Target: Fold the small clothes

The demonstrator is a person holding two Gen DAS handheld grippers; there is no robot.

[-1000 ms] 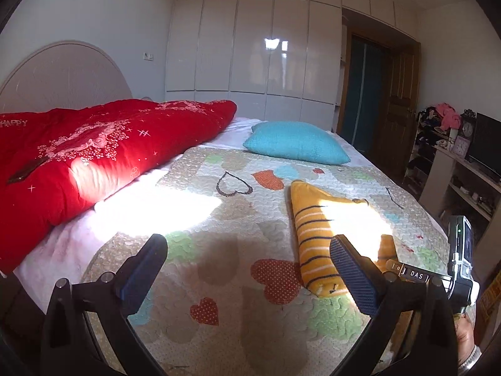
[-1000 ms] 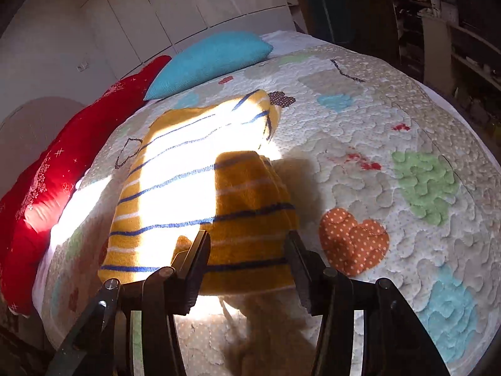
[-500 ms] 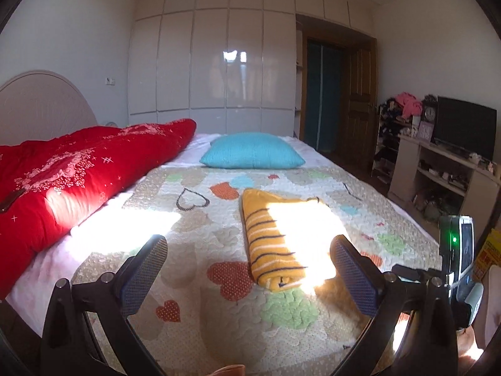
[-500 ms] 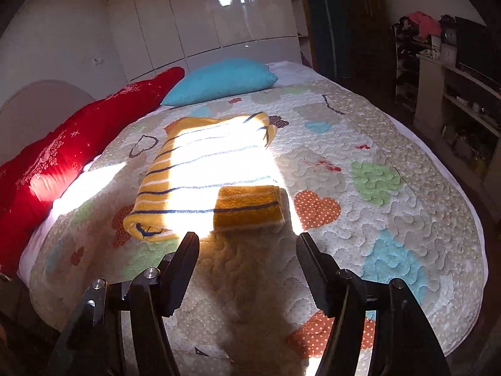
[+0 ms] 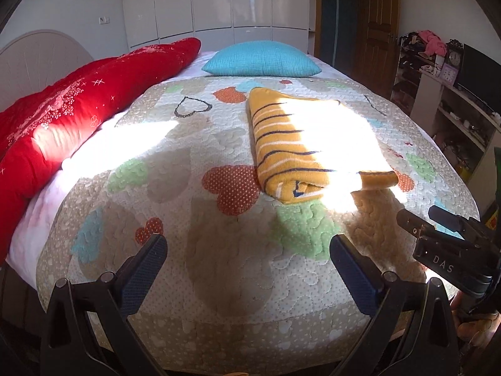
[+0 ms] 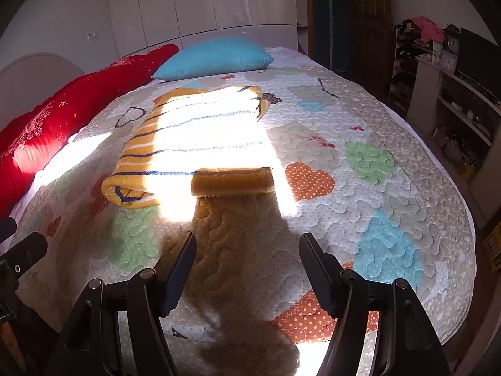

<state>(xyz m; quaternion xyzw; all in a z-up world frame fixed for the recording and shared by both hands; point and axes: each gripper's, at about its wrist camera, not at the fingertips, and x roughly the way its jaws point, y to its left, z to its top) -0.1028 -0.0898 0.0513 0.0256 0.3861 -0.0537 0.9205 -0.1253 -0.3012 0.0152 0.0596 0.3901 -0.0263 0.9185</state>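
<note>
striped yellow garment [image 5: 308,144] sits folded mid-frame on the bed quilt [image 5: 194,206], sleeve end tucked on top so the bundle holds. left tool [image 5: 247,269] and right tool [image 6: 247,269] both low in frame, jaws apart, empty, clear of the cloth. fold looks done, though sun glare hides the top layers.

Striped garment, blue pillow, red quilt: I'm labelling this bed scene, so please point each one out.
striped garment [image 6: 200,131], right wrist view, sunlit top of the folded stack.
blue pillow [image 5: 261,59], left wrist view, middle of its face.
red quilt [image 5: 78,109], left wrist view, patterned top.
</note>
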